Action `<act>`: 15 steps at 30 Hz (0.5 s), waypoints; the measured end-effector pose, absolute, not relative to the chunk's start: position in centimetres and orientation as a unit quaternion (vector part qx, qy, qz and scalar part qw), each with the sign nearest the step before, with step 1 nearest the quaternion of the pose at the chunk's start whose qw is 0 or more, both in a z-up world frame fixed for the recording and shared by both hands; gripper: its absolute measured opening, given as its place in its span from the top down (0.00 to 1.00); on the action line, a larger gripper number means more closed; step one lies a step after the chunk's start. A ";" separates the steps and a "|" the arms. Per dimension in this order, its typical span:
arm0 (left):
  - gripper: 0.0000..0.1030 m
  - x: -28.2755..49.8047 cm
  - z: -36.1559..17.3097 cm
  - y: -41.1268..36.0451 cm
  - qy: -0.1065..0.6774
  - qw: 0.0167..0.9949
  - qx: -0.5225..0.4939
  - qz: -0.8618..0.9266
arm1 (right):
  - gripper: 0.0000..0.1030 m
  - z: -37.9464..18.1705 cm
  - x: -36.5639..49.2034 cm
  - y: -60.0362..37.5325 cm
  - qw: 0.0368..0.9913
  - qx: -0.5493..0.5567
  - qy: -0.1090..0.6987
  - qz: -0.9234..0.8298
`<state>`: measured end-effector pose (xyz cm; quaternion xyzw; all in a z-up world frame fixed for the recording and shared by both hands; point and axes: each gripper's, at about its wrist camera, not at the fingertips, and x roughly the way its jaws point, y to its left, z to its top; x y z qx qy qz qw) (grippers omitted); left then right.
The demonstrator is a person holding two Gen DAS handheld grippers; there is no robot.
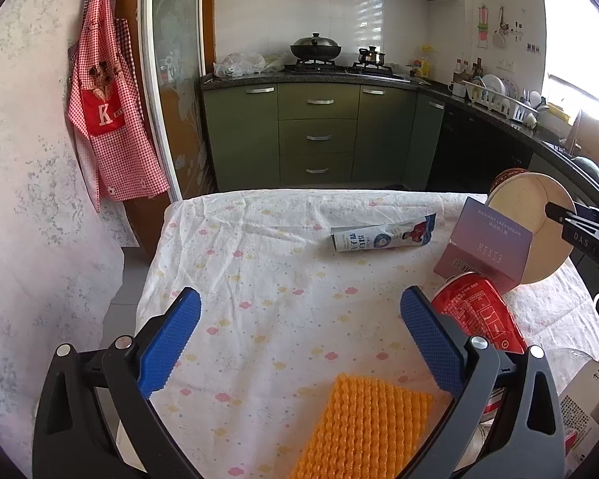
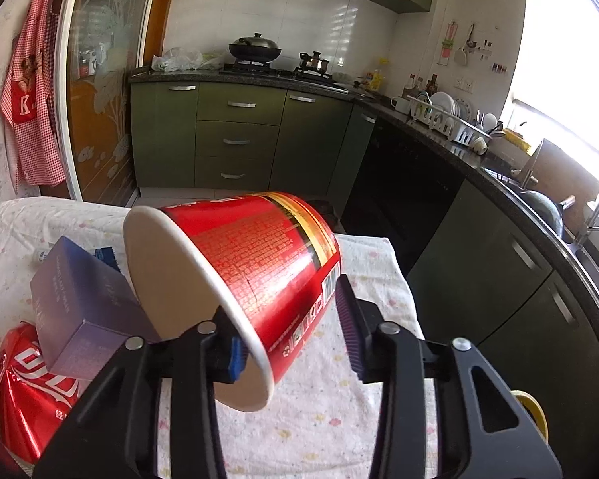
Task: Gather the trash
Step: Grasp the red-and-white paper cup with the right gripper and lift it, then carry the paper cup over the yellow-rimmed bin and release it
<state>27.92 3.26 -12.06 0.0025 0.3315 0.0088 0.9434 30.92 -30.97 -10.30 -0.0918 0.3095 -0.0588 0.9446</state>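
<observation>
A red paper cup [image 2: 251, 263] lies tilted on its side, its mouth against a purple box [image 2: 80, 303]. My right gripper [image 2: 289, 327] straddles the cup's wall, one pad inside the rim and one outside by the barcode, shut on it. The left wrist view shows the same cup [image 1: 527, 235], purple box [image 1: 487, 239] and a finger of the right gripper [image 1: 579, 223]. A crushed red cola can [image 1: 479, 315] lies under the box. My left gripper [image 1: 299, 311] hangs open above the table, holding nothing. An orange foam net [image 1: 363, 427] lies below it, and a flattened white carton [image 1: 383, 235] lies farther off.
The table [image 1: 259, 271] has a white patterned cloth. A white labelled box [image 1: 587, 407] sits at its near right and a yellow tape roll [image 2: 533, 407] near its right edge. Green kitchen cabinets [image 1: 319, 135] and a dark counter stand beyond.
</observation>
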 end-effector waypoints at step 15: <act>0.04 26.9 -11.6 3.7 0.322 0.947 -0.009 -0.001 | 0.97 -5.4 32.9 -41.5 0.904 0.059 0.423 -0.005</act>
